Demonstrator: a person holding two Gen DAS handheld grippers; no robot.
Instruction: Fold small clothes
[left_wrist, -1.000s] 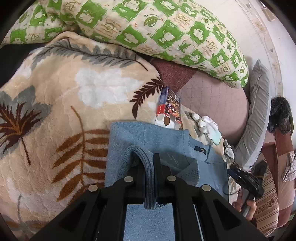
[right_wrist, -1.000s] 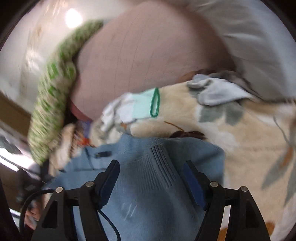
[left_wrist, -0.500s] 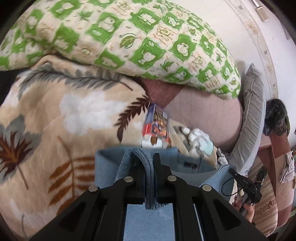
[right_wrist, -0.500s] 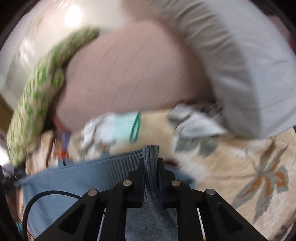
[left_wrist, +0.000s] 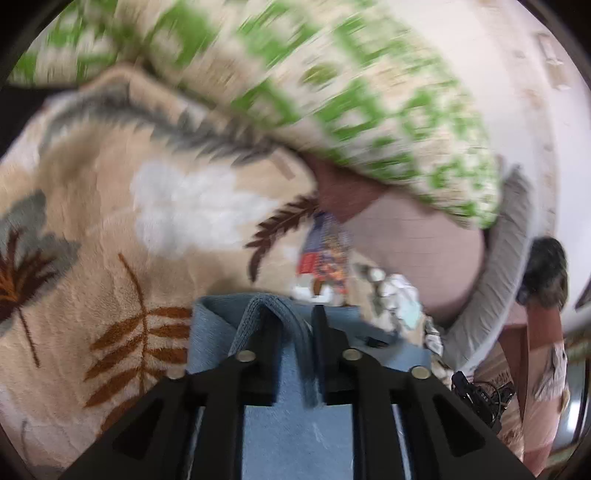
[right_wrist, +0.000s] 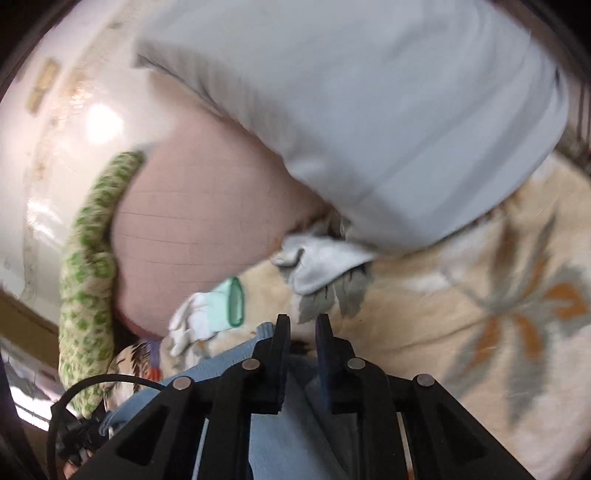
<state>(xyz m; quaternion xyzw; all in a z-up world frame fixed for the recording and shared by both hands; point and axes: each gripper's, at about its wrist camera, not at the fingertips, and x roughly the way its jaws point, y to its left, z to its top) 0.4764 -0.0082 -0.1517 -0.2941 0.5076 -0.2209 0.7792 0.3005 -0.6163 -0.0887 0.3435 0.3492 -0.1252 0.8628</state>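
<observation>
The blue knit sweater (left_wrist: 295, 439) lies on the leaf-patterned fleece blanket (left_wrist: 110, 229), its ribbed hem (left_wrist: 269, 314) humped up in a loop between the jaws of the left gripper (left_wrist: 293, 332). Those jaws are opening and the loop stands free of at least one pad, so the hold looks let go. The right gripper (right_wrist: 300, 334) has its jaws close together but opening, with sweater cloth (right_wrist: 280, 435) bunched low between them; whether the pads press it I cannot tell.

The sweater looks soft, light and limp, a knit that sags and stretches under its own weight, not slippery and not fragile. The ribbed hem and the corners seem the best places to pinch, being thicker and less likely to slide out.

Count: one sweater, two grippers. Just beyond the sweater sit one colourful printed box (left_wrist: 327, 251) and one pale glove with a green cuff (right_wrist: 210, 310), plus one grey-white cloth (right_wrist: 317, 262). Further from the sweater: one pink quilted cushion (right_wrist: 192, 229), one grey pillow (right_wrist: 369, 122), one green-checked quilt (left_wrist: 332, 85)
</observation>
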